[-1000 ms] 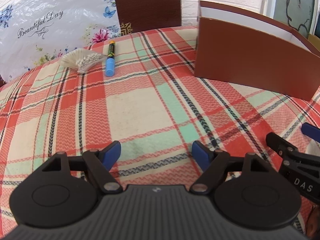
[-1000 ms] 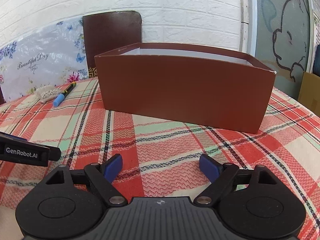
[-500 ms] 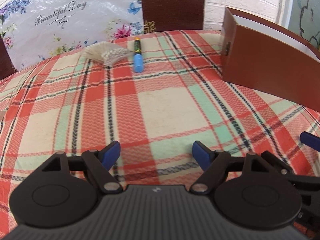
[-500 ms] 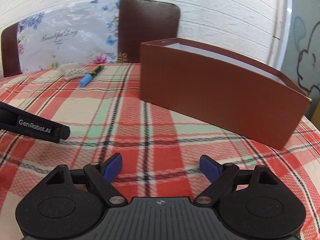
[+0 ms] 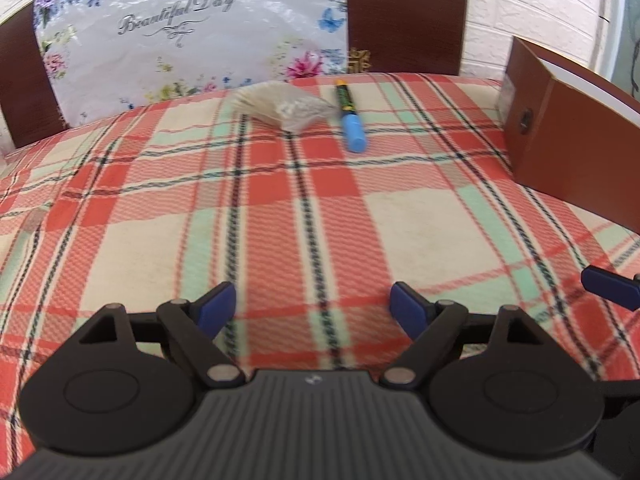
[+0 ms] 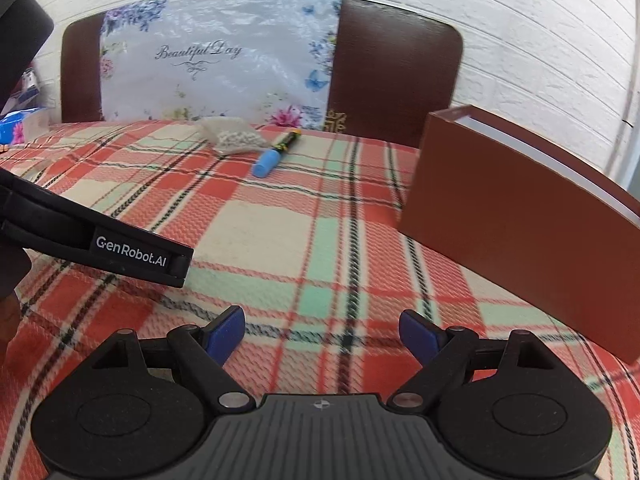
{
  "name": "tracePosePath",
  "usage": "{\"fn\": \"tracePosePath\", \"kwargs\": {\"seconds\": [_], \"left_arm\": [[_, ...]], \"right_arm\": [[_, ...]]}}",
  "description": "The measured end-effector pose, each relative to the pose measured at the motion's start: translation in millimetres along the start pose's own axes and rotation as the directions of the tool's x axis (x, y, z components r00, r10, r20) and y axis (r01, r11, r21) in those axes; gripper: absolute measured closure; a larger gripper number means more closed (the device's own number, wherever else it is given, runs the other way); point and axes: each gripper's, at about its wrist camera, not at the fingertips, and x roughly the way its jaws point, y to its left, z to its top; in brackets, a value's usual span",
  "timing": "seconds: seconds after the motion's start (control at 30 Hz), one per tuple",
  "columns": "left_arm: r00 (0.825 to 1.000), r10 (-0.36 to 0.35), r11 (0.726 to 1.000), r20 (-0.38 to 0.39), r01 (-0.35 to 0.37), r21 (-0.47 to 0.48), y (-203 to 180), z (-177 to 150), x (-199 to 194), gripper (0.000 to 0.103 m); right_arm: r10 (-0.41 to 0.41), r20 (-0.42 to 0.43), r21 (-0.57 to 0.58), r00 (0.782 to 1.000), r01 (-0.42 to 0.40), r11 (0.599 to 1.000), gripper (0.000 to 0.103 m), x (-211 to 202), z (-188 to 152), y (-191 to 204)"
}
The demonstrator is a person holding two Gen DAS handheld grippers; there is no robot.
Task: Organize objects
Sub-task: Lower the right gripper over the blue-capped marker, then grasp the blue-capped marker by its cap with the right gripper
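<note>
Both pairs of fingers are empty over the plaid tablecloth (image 5: 420,220): the left gripper (image 5: 312,306) is opening, the right gripper (image 6: 322,332) spread wide. Farther off, a blue-capped marker (image 5: 350,120) touches a bag of white beads (image 5: 288,110), the brown box (image 6: 520,216) at right.

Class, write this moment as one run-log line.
left gripper: opening, empty | right gripper: open, empty | blue-capped marker, clear bead bag: on tablecloth, outside brown box

One marker (image 5: 350,119) – one bead bag (image 5: 286,108) (clear plastic) – one brown box (image 6: 520,216) – two grippers.
</note>
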Motion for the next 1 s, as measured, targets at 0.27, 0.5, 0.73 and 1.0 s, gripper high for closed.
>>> {"fn": "tracePosePath", "kwargs": {"seconds": [0.27, 0.5, 0.73, 1.0], "left_arm": [[0.999, 0.041, 0.999, 0.025, -0.041, -0.017, 28, 5, 13, 0.008], [0.993, 0.085, 0.996, 0.082, -0.085, -0.006, 53, 17, 31, 0.005], [0.989, 0.089, 0.982, 0.115, -0.067, -0.179, 98, 18, 40, 0.003], [0.987, 0.079, 0.984, 0.138, -0.056, -0.166, 95, 15, 42, 0.003]], "right_arm": [[0.039, 0.019, -0.044, 0.999, -0.038, 0.998, 0.018, 17, 15, 21], [0.074, 0.014, -0.017, 0.997, -0.074, 0.997, 0.016, 43, 32, 26], [0.075, 0.023, 0.016, 0.997, -0.076, 0.997, 0.017, 81, 62, 24], [0.070, 0.035, 0.062, 0.997, -0.072, 0.996, 0.024, 139, 105, 21]]}}
